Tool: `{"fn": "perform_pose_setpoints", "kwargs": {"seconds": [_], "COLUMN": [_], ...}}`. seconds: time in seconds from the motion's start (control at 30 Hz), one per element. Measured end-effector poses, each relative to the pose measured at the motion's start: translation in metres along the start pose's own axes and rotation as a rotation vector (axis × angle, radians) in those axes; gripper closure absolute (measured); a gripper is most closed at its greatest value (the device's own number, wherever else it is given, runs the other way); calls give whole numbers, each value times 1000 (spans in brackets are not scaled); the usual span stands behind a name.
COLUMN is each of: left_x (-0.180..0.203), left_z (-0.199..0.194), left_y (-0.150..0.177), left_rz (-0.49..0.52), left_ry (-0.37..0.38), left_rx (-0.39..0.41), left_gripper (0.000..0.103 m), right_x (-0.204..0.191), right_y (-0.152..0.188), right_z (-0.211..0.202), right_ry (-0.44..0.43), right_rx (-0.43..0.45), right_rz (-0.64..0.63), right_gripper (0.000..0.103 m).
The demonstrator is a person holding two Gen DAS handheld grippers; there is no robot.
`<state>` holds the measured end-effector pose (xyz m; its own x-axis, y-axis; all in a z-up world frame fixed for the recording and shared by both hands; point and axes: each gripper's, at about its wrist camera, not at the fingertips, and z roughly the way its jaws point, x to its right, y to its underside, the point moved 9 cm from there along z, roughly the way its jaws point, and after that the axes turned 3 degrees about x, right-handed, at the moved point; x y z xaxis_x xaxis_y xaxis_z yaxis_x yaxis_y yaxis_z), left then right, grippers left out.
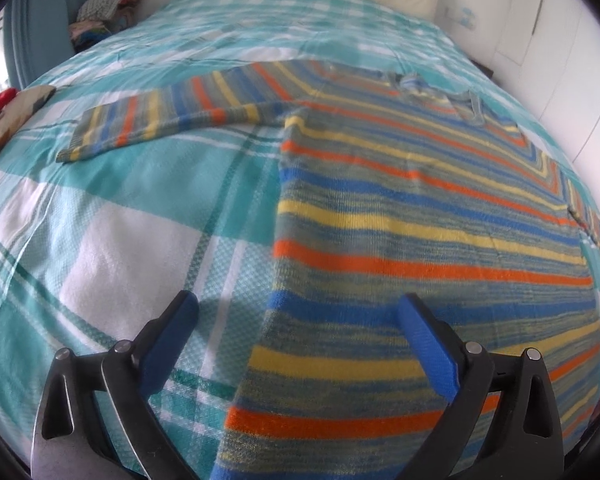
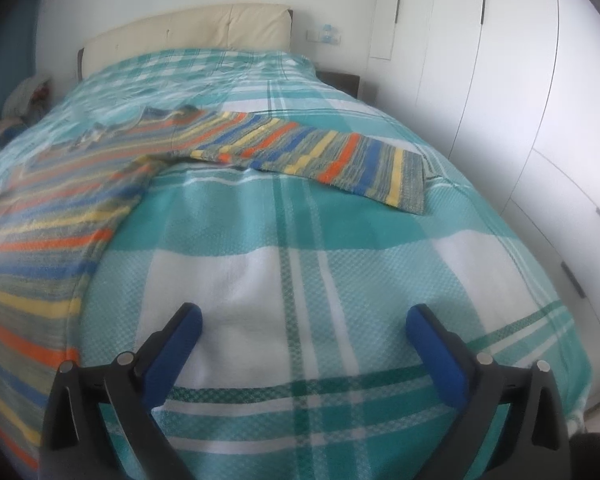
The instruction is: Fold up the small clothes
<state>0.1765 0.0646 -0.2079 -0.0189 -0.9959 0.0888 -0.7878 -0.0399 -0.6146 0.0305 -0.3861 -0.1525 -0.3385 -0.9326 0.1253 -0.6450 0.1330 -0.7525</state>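
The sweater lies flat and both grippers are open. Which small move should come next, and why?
Probably bring the left gripper down onto the striped sweater's near side edge and close. Its jaws already straddle that edge, and both sleeves lie spread, unfolded.

**Count of what lies in view**

One striped sweater (image 1: 419, 208) is spread on one bed, which is covered by one checked blanket (image 1: 112, 208). The sweater has two sleeves: one (image 1: 172, 116) in the left wrist view, one (image 2: 323, 156) in the right wrist view. Two grippers appear, the left gripper (image 1: 296, 312) and the right gripper (image 2: 303, 324), each with two blue fingers set wide apart. One cream headboard (image 2: 188, 32). One pile of clothes (image 1: 104, 8) beside the bed.
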Motion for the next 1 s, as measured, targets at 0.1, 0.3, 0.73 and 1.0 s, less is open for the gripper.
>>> {"fn": "perform_pose_setpoints", "kwargs": {"seconds": [0.1, 0.3, 0.73, 1.0], "left_x": [2, 1, 2, 3], "left_z": [2, 3, 6, -1], "left_y": [2, 4, 8, 7], "left_rz": [18, 21, 40, 62], "left_ry": [-11, -2, 42, 49], "left_rx": [-9, -19, -79, -69], "left_gripper": [1, 1, 0, 1], "right_x": [0, -1, -3, -3], "right_y": [3, 5, 5, 5], "right_z": [5, 6, 6, 7], "right_ry": [-2, 10, 7, -2], "right_rx": [-17, -17, -3, -4], "right_rz": [1, -15, -25, -12], "right_gripper": [1, 0, 0, 0]}}
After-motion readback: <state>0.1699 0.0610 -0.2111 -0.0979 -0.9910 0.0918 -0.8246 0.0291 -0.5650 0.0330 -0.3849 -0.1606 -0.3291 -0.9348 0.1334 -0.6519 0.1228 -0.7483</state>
